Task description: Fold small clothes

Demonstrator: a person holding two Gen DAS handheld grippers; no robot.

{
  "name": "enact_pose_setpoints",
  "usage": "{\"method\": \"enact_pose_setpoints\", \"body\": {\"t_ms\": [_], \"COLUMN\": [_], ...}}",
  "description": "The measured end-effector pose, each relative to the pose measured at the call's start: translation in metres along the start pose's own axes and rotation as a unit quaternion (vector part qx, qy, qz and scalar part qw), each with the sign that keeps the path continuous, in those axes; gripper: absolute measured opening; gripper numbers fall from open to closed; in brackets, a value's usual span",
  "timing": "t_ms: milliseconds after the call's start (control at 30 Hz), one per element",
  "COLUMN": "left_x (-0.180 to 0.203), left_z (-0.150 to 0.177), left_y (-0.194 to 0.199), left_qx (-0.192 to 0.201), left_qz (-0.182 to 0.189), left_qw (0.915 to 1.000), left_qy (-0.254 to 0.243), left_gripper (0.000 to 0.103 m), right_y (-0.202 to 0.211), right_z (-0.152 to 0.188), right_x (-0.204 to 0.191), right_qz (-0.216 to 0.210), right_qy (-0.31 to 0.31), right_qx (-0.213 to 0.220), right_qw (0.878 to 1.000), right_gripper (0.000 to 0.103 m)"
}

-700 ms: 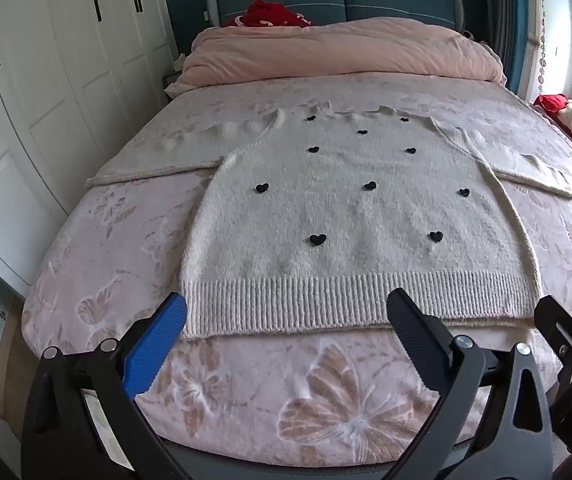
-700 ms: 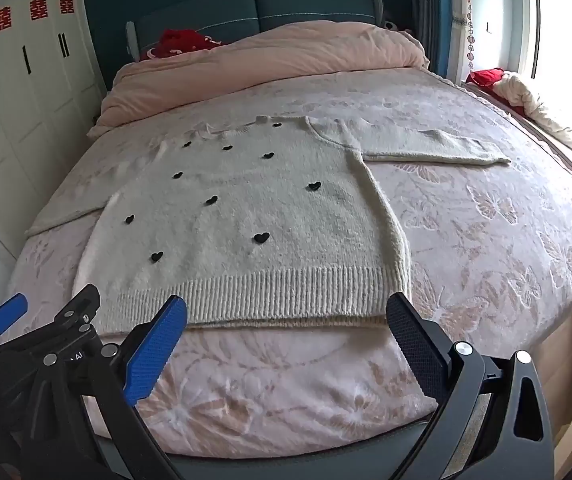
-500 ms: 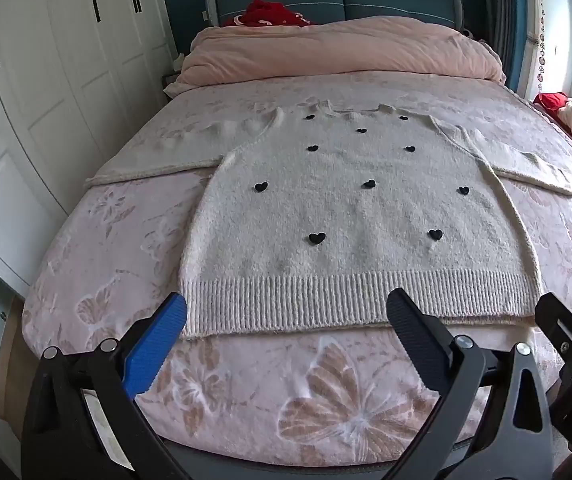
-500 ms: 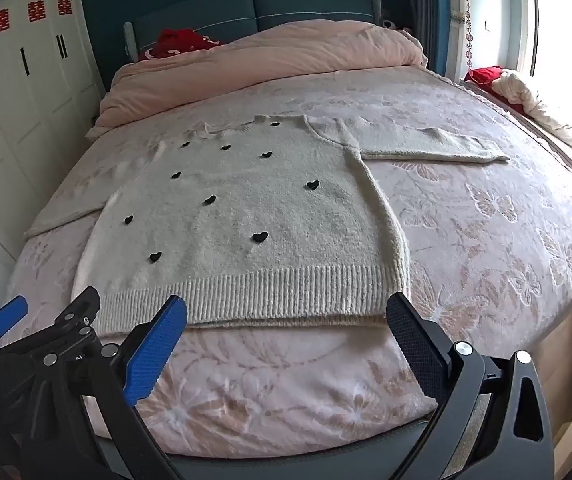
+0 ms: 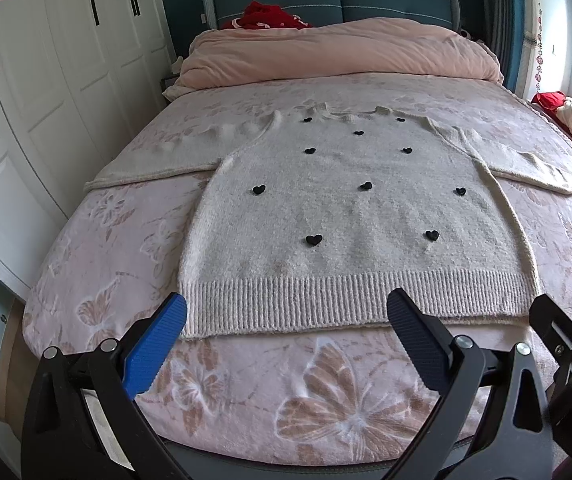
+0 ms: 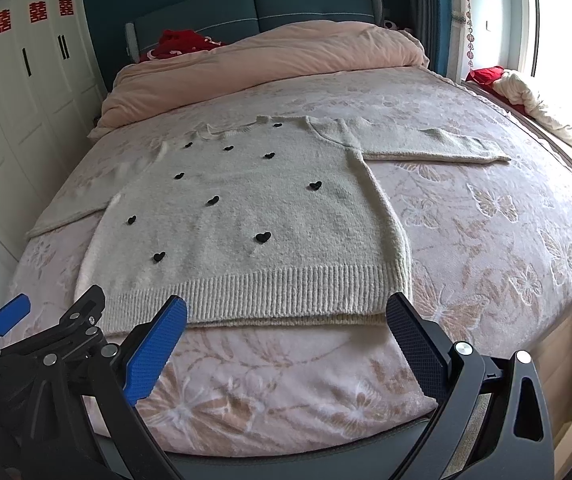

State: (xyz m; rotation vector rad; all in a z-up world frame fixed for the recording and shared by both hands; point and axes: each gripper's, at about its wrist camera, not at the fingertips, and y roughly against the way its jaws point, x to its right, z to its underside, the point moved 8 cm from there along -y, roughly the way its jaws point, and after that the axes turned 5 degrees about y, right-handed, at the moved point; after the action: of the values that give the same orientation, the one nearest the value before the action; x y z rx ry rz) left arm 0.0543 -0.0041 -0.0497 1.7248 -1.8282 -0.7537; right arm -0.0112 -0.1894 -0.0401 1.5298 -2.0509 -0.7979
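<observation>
A cream knit sweater [image 5: 349,216] with small black hearts lies flat on the bed, front up, both sleeves spread out sideways, ribbed hem toward me. It also shows in the right wrist view [image 6: 246,224]. My left gripper [image 5: 286,312] is open and empty, hovering just in front of the hem. My right gripper [image 6: 286,312] is open and empty, also in front of the hem, toward its right part. The right gripper's body shows at the right edge of the left wrist view [image 5: 565,344].
The bed has a pink butterfly-print cover [image 5: 317,392]. A pink duvet [image 5: 337,52] is piled at the headboard with a red item [image 5: 266,14] behind it. White wardrobes [image 5: 46,80] stand at left. Bundled cloth [image 6: 533,96] lies by the window at right.
Both grippers have edged slightly forward toward the sweater's hem. The sweater has not moved and both grippers stay open.
</observation>
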Motion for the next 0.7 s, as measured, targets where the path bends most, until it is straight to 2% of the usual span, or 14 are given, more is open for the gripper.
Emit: {"method": "enact_pose_setpoints", "body": {"t_ms": [333, 700], "left_x": [0.0044, 0.0046], "left_z": [-0.0023, 0.0013], "left_y": [0.0042, 0.0017], "left_qx": [0.017, 0.006], "left_qz": [0.016, 0.008], "left_qw": [0.9996, 0.9999], "left_qy": [0.016, 0.008], "left_gripper": [0.098, 0.098], "right_y": [0.0004, 0.0001], "right_z": [0.0, 0.0009], "right_x": [-0.0012, -0.0025], "right_qz": [0.0, -0.002], "right_qy": [-0.001, -0.001], "right_qx": [-0.001, -0.002], "right_qw": [1.0, 1.0], "right_gripper": [0.098, 0.098]}}
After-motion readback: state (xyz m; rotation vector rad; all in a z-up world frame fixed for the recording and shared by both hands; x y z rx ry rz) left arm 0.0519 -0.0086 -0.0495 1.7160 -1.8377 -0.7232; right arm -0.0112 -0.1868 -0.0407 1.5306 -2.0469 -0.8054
